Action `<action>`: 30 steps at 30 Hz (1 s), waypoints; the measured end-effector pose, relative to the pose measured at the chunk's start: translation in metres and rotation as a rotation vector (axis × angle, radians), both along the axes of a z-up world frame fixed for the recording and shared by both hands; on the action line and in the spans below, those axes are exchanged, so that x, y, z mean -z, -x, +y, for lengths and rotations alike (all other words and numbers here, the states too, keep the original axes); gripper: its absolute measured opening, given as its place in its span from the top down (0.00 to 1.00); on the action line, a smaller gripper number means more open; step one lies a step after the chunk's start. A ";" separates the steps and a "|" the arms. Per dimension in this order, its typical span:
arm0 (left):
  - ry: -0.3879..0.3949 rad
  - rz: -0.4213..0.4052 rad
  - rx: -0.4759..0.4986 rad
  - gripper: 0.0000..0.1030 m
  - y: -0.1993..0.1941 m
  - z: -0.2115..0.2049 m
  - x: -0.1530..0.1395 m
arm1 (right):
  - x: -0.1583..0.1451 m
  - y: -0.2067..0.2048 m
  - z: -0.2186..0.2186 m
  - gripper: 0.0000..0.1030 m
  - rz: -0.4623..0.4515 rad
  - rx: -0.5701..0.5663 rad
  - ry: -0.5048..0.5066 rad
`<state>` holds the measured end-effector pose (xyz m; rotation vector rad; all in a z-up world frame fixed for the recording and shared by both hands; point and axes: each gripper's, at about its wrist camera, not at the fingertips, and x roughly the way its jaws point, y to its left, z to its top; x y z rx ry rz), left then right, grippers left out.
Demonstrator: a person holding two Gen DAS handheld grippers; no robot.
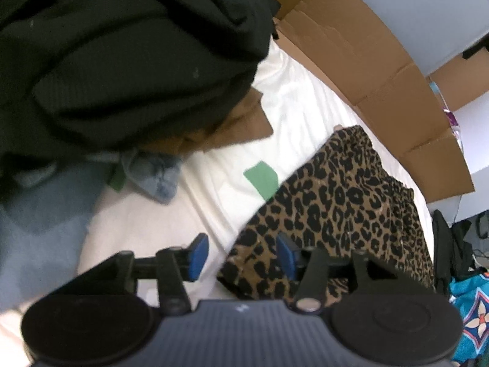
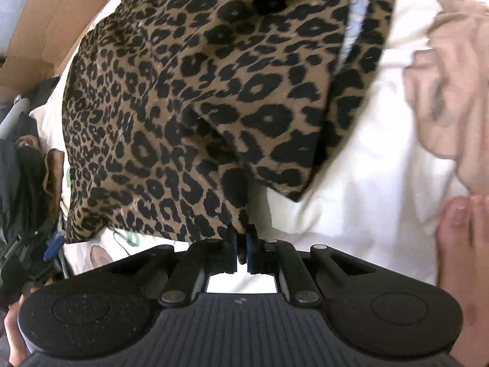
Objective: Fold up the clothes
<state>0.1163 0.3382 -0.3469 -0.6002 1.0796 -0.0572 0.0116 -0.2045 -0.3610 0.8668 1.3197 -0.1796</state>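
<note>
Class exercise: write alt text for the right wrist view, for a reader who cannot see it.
The right gripper is shut on the bottom edge of a leopard-print garment, which lies rumpled over a white sheet. Brown cardboard shows at upper left.

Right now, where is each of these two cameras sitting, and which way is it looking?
Left wrist view: sits on the left tool, looking down along its open fingers at the leopard-print garment on a white sheet, with a black clothes pile and cardboard beyond; only the tool shows.
Right wrist view: sits on the right tool, looking steeply down; its fingers are shut on the same garment's edge. Bare toes show at right.
Shared: the leopard-print garment, white sheet and cardboard.
</note>
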 end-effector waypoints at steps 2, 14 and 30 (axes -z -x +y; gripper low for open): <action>0.025 0.000 0.007 0.46 0.003 -0.004 0.003 | 0.000 0.003 -0.005 0.97 0.004 0.005 0.004; 0.027 0.025 0.023 0.40 0.021 -0.023 0.026 | 0.003 0.010 -0.025 0.97 0.005 0.002 0.016; -0.099 -0.023 0.094 0.95 0.019 -0.038 0.024 | 0.001 0.010 -0.022 0.97 0.005 -0.010 0.013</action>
